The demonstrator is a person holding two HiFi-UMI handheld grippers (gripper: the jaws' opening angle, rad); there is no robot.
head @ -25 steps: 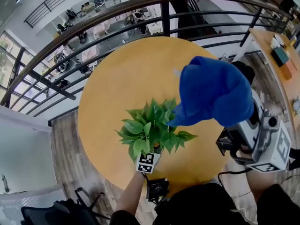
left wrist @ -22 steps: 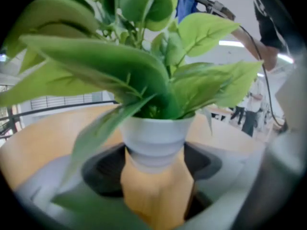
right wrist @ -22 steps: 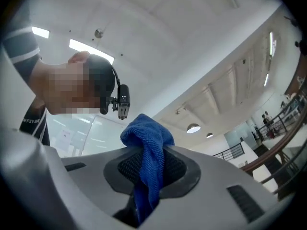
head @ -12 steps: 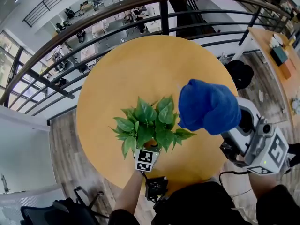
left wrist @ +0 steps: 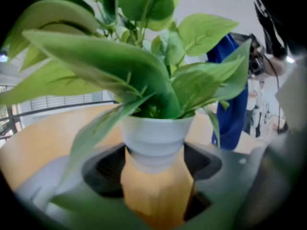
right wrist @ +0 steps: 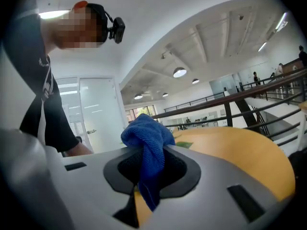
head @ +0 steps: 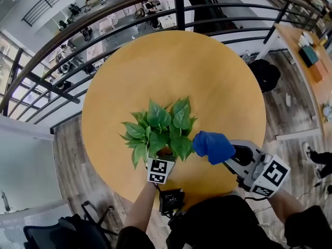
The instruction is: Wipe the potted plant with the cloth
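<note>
A leafy green potted plant (head: 161, 126) stands near the front of the round wooden table (head: 176, 71). Its white pot (left wrist: 154, 138) sits between the jaws of my left gripper (left wrist: 154, 164), whose dark pads close on the pot's narrow lower part. In the head view the left gripper (head: 165, 158) comes in from the near side under the leaves. My right gripper (head: 224, 153) is shut on a bunched blue cloth (head: 212, 146), low and just right of the foliage, touching or nearly touching the outer leaves. The cloth (right wrist: 146, 143) hangs down between the right jaws; its tips are hidden.
A dark metal railing (head: 129, 7) curves round the far side of the table, with a lower floor beyond it. A wooden side table (head: 311, 56) with small items stands at the right, and a black object (head: 264, 74) sits on the floor beside the round table. The person's body is close behind both grippers.
The right gripper has dropped with the blue cloth from above the plant to low beside its right-hand leaves. The left gripper and the pot have stayed put.
</note>
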